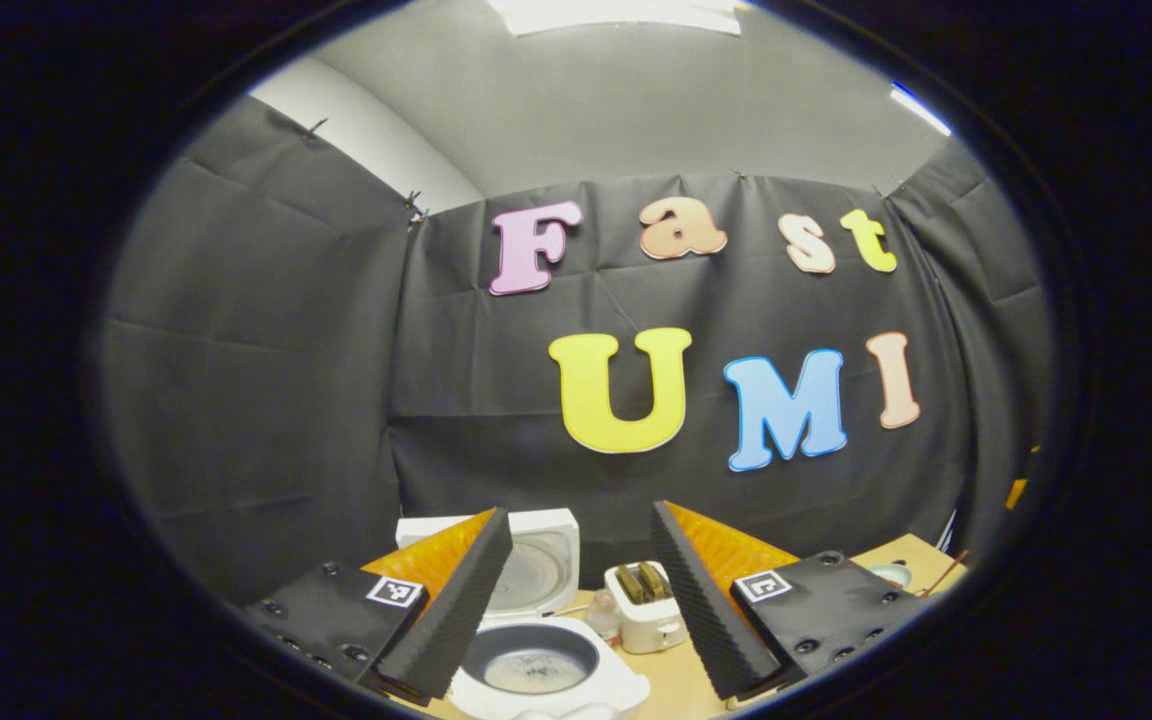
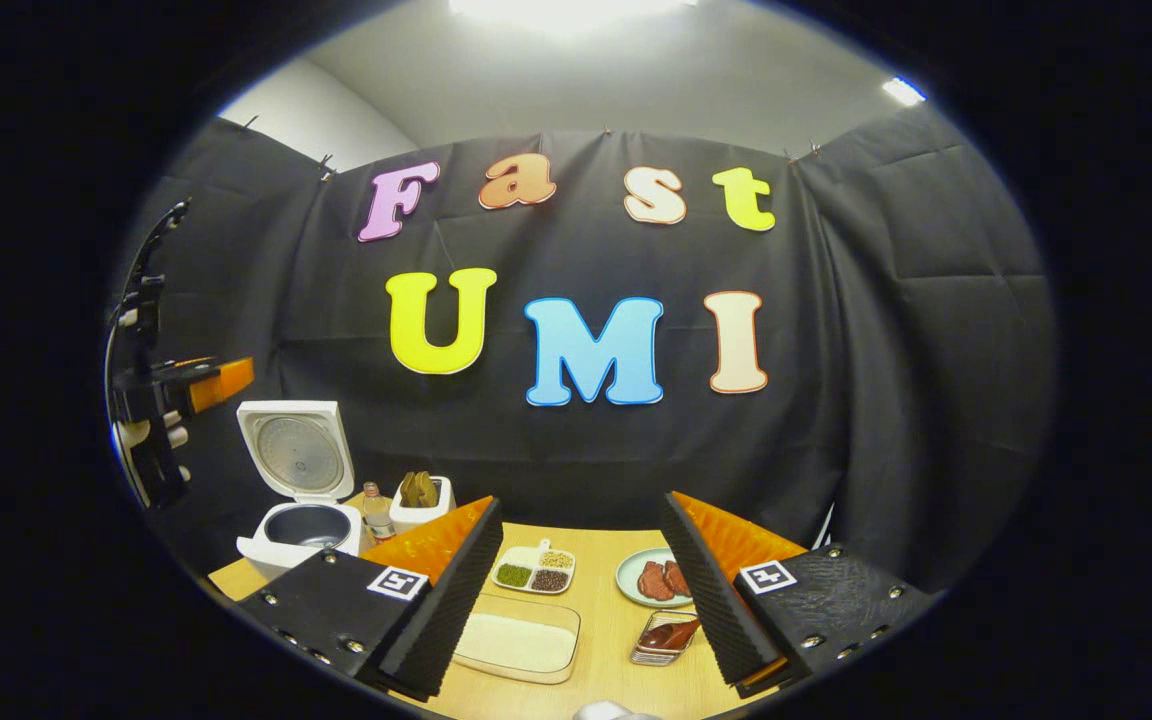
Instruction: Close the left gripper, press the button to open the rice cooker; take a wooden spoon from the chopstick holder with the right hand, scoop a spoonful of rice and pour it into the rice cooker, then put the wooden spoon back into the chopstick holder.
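Note:
The white rice cooker [image 1: 576, 685] stands with its lid [image 1: 541, 565] swung up and its dark inner pot bare. My left gripper [image 1: 579, 512] hovers above it, open, with nothing between the fingers. Right of the cooker is the white chopstick holder [image 1: 648, 610] with wooden spoon handles sticking up. My right gripper [image 2: 581, 500] is open and empty over the wooden table [image 2: 596, 675], with a clear tray of white rice [image 2: 516, 640] just below it. Far to the left stand the cooker [image 2: 298, 525], the holder [image 2: 421, 498] and the raised left gripper [image 2: 186, 385].
A divided dish of beans [image 2: 533, 570], a plate of meat [image 2: 654, 580] and a small wire basket [image 2: 664, 635] lie on the table ahead of the right gripper. A small bottle [image 2: 374, 508] stands between cooker and holder. Black cloth walls close the back and sides.

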`<action>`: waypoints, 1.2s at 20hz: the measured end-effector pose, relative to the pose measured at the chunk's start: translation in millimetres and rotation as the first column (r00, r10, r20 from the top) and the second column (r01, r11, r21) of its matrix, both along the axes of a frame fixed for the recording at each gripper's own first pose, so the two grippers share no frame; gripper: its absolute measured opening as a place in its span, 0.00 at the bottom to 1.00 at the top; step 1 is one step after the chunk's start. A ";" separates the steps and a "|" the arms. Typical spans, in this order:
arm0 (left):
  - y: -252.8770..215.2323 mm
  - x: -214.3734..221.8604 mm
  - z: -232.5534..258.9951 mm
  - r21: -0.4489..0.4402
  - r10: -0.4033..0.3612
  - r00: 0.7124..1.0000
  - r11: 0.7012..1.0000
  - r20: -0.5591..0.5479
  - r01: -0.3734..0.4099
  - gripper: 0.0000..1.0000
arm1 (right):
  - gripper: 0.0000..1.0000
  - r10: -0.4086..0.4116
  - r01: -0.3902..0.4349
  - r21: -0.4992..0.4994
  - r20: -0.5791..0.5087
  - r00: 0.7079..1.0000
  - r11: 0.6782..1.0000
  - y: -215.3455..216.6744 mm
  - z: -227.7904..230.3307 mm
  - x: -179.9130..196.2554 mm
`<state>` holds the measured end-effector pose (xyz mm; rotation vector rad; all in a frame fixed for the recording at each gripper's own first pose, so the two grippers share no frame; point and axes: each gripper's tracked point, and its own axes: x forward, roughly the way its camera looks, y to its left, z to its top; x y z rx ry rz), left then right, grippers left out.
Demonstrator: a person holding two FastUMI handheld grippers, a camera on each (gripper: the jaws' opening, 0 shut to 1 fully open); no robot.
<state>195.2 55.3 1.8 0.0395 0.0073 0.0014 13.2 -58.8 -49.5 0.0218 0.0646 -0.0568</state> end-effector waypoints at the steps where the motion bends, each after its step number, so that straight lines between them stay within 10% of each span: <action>1: 7.6 17.5 4.5 0.005 0.014 1.000 1.000 0.003 -0.014 0.97 | 0.98 -0.002 0.002 -0.003 -0.013 1.000 1.000 0.5 -2.3 2.5; 16: 110.1 236.0 -105.7 -0.031 0.216 0.923 0.971 -0.318 -0.238 0.96 | 0.98 0.025 -0.025 -0.002 -0.126 0.992 1.000 4.5 -33.0 37.0; 24: 104.3 241.7 -147.3 0.011 0.229 0.854 0.967 -0.467 -0.253 0.96 | 0.98 0.064 -0.059 0.045 -0.121 0.991 0.997 4.2 -36.6 31.6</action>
